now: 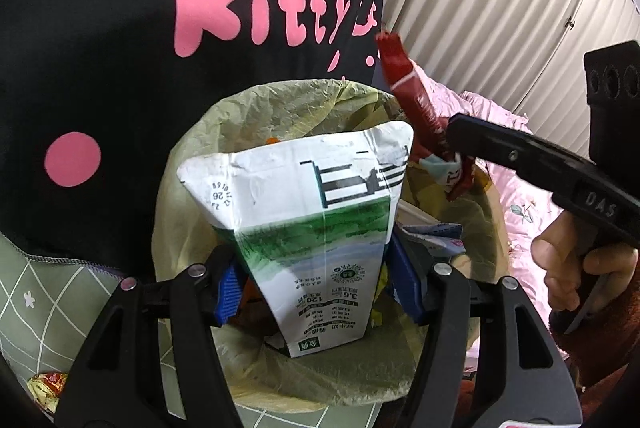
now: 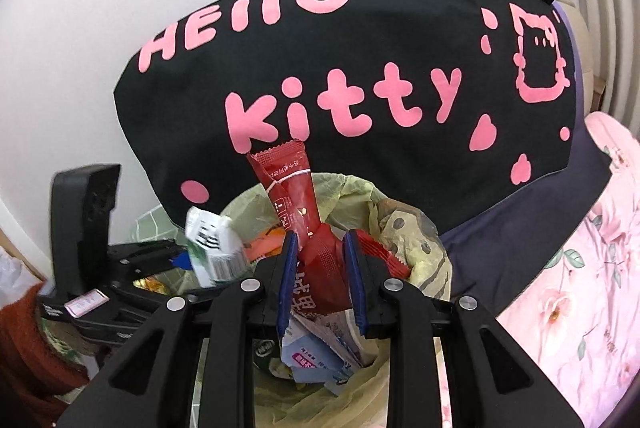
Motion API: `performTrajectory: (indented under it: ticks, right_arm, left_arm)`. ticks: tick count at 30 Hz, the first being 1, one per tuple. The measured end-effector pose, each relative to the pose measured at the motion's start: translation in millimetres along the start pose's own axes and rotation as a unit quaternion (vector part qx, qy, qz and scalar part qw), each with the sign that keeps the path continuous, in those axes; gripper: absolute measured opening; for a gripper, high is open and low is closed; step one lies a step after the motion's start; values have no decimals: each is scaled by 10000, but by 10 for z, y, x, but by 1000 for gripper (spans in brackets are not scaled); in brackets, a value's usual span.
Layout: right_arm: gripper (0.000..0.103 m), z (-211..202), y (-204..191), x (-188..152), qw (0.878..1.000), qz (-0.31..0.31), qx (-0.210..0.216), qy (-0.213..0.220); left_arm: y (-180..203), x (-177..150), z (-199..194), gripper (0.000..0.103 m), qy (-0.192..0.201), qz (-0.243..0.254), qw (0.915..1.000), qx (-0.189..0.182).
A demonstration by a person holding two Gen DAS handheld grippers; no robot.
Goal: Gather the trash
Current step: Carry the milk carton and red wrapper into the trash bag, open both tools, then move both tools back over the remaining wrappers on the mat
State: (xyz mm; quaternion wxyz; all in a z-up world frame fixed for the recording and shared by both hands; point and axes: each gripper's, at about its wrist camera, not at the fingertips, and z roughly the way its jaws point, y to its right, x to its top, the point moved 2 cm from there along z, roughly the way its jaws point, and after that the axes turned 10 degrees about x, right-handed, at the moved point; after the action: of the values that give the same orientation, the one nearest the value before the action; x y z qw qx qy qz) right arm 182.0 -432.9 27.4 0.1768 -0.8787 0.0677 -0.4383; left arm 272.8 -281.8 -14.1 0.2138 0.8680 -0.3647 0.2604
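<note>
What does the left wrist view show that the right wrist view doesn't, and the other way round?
Left wrist only: the printed face of the milk carton between the left gripper pads, and the hand on the right gripper's handle.
Right wrist only: the right gripper clamped on the red wrapper, paper scraps below it, "Hello" on the black cushion.
Both: the yellow-lined bin, carton, wrapper, cushion.
</note>
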Motion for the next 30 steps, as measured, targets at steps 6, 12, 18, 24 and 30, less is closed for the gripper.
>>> performTrajectory:
  ticks: [6,12,18,24,30]
  right_arm:
    - [24,-19,-11,-25,10000,63,-37,10]
    - [25,-48,20,-33,9997,192,-93,109]
    - [39,-63,-24,-58,9994,132,-266,191]
    - [39,-77,-168,-26,9991,-57,-284,308]
    - [39,-35,-532,60,9976,-529,-147,410]
  left_arm:
    - [-55,-49,-52,59,34,-79,9999,-83]
    - [-35,-78,-91,66,40,-139,9993,-355]
    - [-49,-146,-313,85,344,-277,9984,-359]
    - [-201,-289,-594,85,597,-566,9966,90]
    - [-597,-574,-929,85,849,-1218,9876,510]
